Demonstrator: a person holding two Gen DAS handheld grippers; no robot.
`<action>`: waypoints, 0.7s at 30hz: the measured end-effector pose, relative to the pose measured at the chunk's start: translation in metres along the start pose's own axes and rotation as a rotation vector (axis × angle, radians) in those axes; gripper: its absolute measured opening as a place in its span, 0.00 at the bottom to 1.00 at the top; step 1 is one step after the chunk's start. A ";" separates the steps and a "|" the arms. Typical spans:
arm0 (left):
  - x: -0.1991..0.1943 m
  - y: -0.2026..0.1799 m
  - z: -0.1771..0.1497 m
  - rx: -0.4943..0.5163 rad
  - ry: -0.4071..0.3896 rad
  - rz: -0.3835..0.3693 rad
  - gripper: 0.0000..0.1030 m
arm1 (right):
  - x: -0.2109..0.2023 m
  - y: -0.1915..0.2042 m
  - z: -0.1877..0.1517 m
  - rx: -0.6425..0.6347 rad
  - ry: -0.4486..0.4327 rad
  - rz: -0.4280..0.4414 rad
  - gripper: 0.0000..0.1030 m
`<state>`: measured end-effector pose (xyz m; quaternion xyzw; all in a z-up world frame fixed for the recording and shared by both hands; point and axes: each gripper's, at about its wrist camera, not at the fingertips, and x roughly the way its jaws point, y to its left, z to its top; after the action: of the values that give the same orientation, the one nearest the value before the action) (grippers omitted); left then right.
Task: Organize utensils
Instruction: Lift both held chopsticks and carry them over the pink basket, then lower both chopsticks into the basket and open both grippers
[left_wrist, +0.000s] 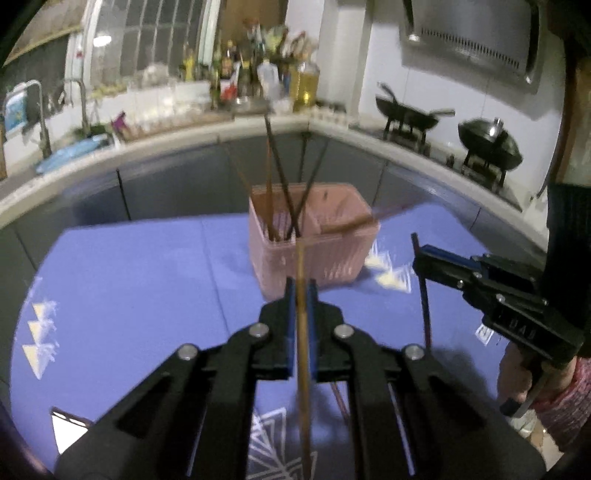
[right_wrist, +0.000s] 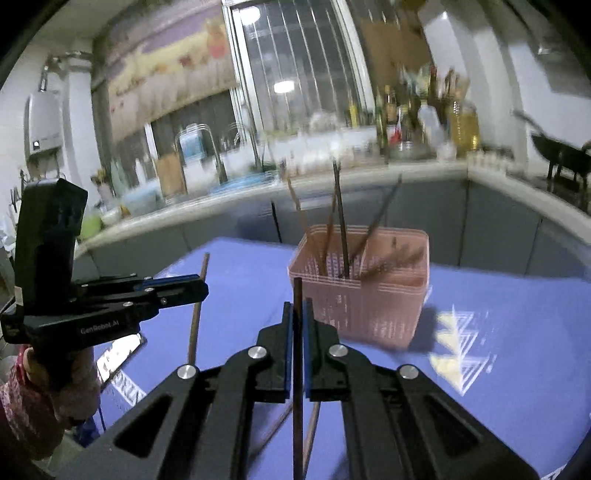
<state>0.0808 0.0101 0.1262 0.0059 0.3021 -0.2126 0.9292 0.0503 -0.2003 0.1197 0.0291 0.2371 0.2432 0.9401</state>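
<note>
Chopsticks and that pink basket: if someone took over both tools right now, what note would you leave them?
Left tool: shut on a light brown chopstick, held upright.
Right tool: shut on a dark chopstick, also upright.
Pink basket stands ahead on the blue mat.
Done: several chopsticks already stand in it.
Left: drop both held sticks in, then collect the loose chopsticks on the mat.

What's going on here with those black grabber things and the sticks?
A person is sorting chopsticks with a handheld tool in each hand. The left gripper has its jaws shut on a light brown chopstick, the right gripper on a dark chopstick. Ahead on the blue table stands a pink basket already holding several chopsticks.
</note>
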 end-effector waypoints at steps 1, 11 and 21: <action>-0.005 -0.001 0.004 0.000 -0.013 0.001 0.05 | -0.004 0.002 0.006 -0.006 -0.027 -0.003 0.05; -0.037 -0.006 0.084 0.024 -0.170 0.018 0.05 | -0.011 -0.003 0.080 0.020 -0.183 0.004 0.05; -0.026 -0.003 0.155 0.007 -0.230 0.042 0.05 | 0.007 -0.014 0.157 0.025 -0.290 -0.083 0.05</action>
<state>0.1469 -0.0042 0.2683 -0.0088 0.1927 -0.1932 0.9620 0.1337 -0.1996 0.2536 0.0656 0.1029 0.1944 0.9733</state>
